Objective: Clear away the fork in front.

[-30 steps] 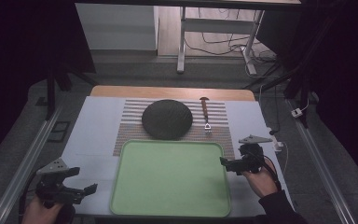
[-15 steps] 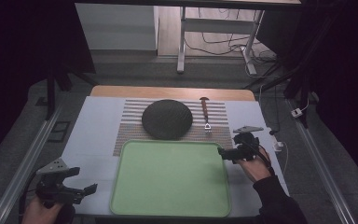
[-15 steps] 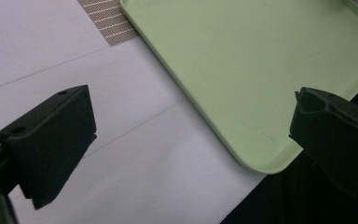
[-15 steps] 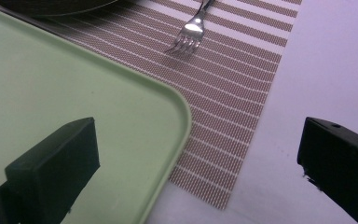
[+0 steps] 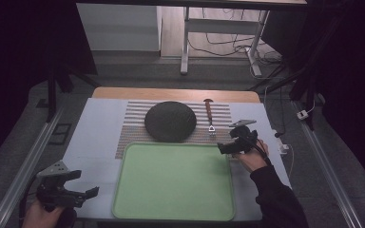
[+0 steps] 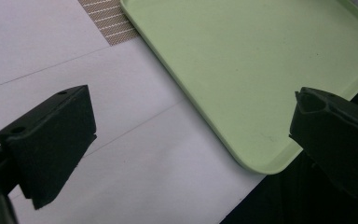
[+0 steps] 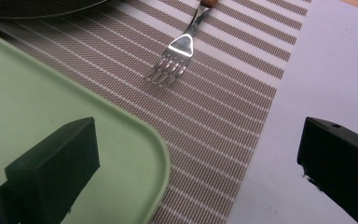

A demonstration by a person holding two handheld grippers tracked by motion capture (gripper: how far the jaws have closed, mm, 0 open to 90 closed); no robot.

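A pale green tray (image 5: pixel 173 178) lies at the table's front centre, with nothing on it. Behind it a dark round plate (image 5: pixel 170 121) rests on a striped placemat (image 5: pixel 133 128). A fork (image 5: pixel 210 118) with a brown handle lies right of the plate, tines toward the tray. My right gripper (image 5: pixel 224 148) hovers open at the tray's far right corner (image 7: pixel 161 149), and the fork (image 7: pixel 175 58) is just ahead of its jaws. My left gripper (image 5: pixel 88 194) is open at the front left, beside the tray's near left corner (image 6: pixel 261 165).
A light sheet (image 5: pixel 95 137) covers the table under the placemat and tray. Metal rails (image 5: pixel 24 166) run along both sides. A desk frame and cables (image 5: pixel 247 52) stand on the floor beyond the table's far edge.
My right gripper has moved forward and left, from beside the tray's right edge to its far right corner near the fork. The left gripper has stayed put.
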